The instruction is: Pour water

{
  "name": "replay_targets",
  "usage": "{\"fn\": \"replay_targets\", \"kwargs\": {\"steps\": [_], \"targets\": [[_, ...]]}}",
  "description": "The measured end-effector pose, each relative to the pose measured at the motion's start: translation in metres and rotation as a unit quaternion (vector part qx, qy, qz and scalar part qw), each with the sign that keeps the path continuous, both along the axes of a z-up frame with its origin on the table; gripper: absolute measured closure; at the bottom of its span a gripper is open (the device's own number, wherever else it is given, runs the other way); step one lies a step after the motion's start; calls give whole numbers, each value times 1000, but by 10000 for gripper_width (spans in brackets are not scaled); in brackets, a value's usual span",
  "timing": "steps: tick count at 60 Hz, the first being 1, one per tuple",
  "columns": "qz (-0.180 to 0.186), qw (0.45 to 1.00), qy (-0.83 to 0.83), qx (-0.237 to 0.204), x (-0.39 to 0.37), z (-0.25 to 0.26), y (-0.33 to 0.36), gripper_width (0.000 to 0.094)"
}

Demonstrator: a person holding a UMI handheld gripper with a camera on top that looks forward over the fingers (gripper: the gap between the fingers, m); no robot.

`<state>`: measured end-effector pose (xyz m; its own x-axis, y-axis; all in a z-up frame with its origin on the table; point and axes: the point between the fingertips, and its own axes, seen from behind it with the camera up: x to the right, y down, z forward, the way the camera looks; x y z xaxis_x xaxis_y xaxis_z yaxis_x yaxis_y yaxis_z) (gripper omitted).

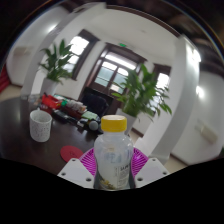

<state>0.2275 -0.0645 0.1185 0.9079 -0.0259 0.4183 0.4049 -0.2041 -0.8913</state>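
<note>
A clear plastic bottle (112,155) with a yellow cap stands upright between my fingers, and both magenta pads (88,162) press against its sides. My gripper (112,170) holds it over the dark table (30,150). A white cup (40,125) stands on the table, ahead of the fingers and to the left. The bottle's lower part is hidden below the fingers.
A red round thing (71,152) lies on the table just left of the bottle. Several small objects (70,108) sit farther back on the table. Two potted plants (140,95) stand by the windows, with a white pillar (185,90) to the right.
</note>
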Motion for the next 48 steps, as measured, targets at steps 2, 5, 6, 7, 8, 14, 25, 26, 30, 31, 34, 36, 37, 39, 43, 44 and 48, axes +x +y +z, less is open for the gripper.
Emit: {"fn": "replay_targets", "kwargs": {"steps": [2, 5, 6, 7, 8, 14, 25, 26, 30, 31, 34, 36, 37, 39, 43, 44, 48], "targets": [[16, 999, -41, -2, -10, 6, 14, 532], [31, 995, -99, -4, -31, 13, 26, 527], [38, 992, -118, -6, -37, 15, 30, 529], [43, 990, -137, -8, -43, 17, 34, 529], [49, 986, -156, -10, -50, 18, 39, 530], [86, 958, -273, -13, -87, 26, 63, 531], [131, 868, -478, -12, -133, 23, 92, 531], [133, 858, -496, -10, -138, 23, 92, 531], [140, 812, -567, 5, -156, 23, 97, 532], [143, 800, -582, 8, -160, 22, 98, 531], [149, 764, -628, 15, -166, 22, 99, 528], [151, 738, -657, 20, -173, 22, 100, 529], [152, 726, -670, 23, -176, 22, 101, 531], [153, 702, -695, 28, -181, 21, 102, 530], [152, 661, -734, 37, -189, 21, 106, 527], [150, 653, -742, 38, -190, 21, 106, 528], [147, 641, -752, 37, -192, 21, 107, 526]]}}
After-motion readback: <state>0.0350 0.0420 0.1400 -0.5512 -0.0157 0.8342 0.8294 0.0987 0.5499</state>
